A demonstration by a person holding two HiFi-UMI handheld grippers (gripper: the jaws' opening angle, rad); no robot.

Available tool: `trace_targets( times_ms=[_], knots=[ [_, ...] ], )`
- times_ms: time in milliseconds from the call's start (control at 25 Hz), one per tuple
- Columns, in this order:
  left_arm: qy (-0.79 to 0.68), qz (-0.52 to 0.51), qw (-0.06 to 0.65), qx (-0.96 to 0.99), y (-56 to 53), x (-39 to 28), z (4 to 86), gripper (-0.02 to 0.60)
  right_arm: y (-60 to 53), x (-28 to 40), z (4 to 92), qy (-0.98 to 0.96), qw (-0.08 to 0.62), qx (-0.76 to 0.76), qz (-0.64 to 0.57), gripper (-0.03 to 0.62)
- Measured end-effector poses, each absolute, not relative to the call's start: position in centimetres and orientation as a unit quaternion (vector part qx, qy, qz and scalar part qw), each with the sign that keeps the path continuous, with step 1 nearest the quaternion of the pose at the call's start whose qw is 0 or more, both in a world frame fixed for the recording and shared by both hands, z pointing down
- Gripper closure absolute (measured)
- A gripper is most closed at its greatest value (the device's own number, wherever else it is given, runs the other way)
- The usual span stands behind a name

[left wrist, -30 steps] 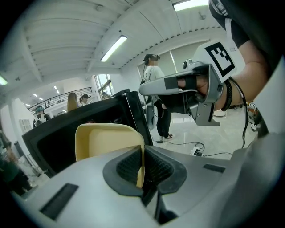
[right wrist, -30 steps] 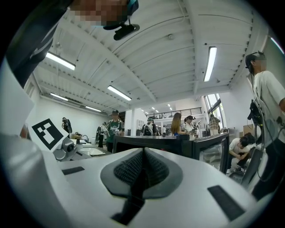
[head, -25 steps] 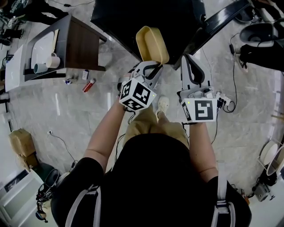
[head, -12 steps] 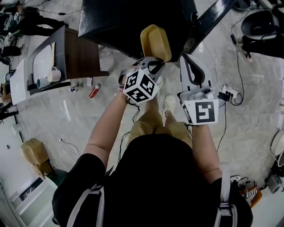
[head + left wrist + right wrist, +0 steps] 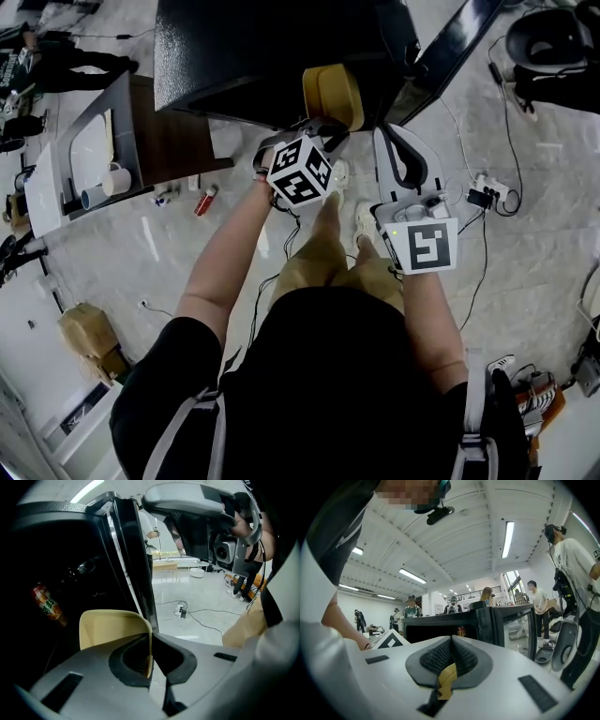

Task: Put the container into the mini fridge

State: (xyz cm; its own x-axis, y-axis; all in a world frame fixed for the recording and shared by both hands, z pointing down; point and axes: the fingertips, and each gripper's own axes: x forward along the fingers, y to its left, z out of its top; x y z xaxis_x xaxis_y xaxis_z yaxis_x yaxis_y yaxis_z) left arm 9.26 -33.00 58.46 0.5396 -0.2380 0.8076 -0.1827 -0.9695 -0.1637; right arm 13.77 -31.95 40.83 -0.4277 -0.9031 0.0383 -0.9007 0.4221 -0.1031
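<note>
A pale yellow container [image 5: 333,94] is held out in front of the black mini fridge [image 5: 253,56]; its far end reaches the dark opening. My left gripper [image 5: 323,131] is shut on the container's near rim. In the left gripper view the container [image 5: 110,627] hangs by that rim from the left gripper [image 5: 149,656], beside the open fridge door [image 5: 133,559]. A red-labelled bottle [image 5: 47,604] stands inside the fridge. My right gripper [image 5: 398,150] is beside the left one, shut and holding nothing. The right gripper [image 5: 451,644] faces the open mini fridge [image 5: 440,625].
The fridge door [image 5: 450,47] stands open at the right. A grey side table [image 5: 89,141] with a white mug [image 5: 112,180] is at the left. A power strip [image 5: 487,192] and cables lie on the floor at the right. Several people [image 5: 534,602] stand behind the fridge.
The person has stepped closer to the fridge. The left gripper has carried the container forward, up to the fridge opening. The right gripper stayed shut alongside.
</note>
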Motion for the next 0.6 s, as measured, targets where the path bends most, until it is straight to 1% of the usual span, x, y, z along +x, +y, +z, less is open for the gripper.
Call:
trace_targets(
  times_ms=[600],
  knots=[
    [0.071, -0.505, 0.059, -0.858, -39.3, 9.6, 64.6, 0.551, -34.3, 13.1, 43.3, 0.829, -0.002, -0.553, -0.076, 0.557]
  ],
)
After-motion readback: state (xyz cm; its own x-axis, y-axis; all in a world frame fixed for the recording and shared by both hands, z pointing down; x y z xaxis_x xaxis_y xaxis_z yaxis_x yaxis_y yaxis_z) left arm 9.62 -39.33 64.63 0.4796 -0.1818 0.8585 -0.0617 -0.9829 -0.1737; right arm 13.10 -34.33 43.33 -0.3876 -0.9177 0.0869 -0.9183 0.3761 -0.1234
